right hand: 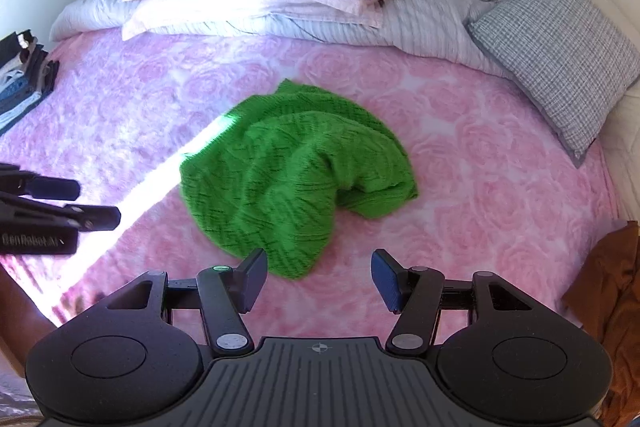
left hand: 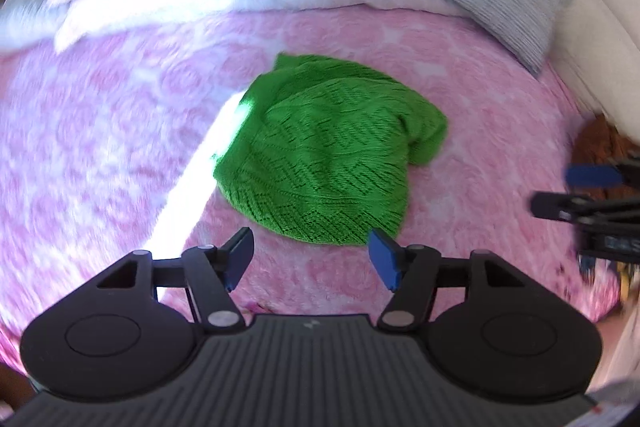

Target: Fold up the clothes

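From the left wrist, the left gripper hangs with fingers spread wide and empty, just short of the crumpled green sweater on the pink bed. From the right wrist, the right gripper is likewise wide and empty, near the sweater's hem.

Brown garment cut off at right edge; clothes stack at left.

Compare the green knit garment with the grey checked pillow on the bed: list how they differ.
The green knit garment is bright green with an openwork pattern; the grey checked pillow is grey and white plaid. The garment lies crumpled in a heap mid-bed; the pillow keeps a flat, rectangular shape near the bed's right edge. A sunlight strip crosses the garment's left edge; the pillow is evenly lit. Both rest on the pink floral bedspread.
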`<act>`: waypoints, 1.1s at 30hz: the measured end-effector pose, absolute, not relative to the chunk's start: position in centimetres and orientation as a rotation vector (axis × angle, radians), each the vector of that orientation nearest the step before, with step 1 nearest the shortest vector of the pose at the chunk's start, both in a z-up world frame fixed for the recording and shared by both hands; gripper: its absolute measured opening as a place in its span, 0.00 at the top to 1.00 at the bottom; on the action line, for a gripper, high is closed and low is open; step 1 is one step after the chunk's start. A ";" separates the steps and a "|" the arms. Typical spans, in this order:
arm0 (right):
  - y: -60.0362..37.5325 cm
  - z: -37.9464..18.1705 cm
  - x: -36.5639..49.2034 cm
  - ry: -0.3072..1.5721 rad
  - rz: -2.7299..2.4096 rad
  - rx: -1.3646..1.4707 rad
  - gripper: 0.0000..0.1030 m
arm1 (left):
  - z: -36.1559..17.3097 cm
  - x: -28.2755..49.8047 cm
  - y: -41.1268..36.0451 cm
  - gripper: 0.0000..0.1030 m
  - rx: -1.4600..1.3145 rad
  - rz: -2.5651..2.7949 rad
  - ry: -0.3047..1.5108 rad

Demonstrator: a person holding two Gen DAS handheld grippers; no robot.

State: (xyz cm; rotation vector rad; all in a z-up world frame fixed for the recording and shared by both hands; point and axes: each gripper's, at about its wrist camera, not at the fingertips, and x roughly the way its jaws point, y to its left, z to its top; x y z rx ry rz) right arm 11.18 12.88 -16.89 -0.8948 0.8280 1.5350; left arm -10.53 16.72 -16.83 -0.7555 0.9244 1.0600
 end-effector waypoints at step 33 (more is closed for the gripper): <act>23.6 -25.9 21.3 0.885 1.208 -0.956 0.47 | -39.2 -18.2 33.4 0.89 -1.240 1.319 0.600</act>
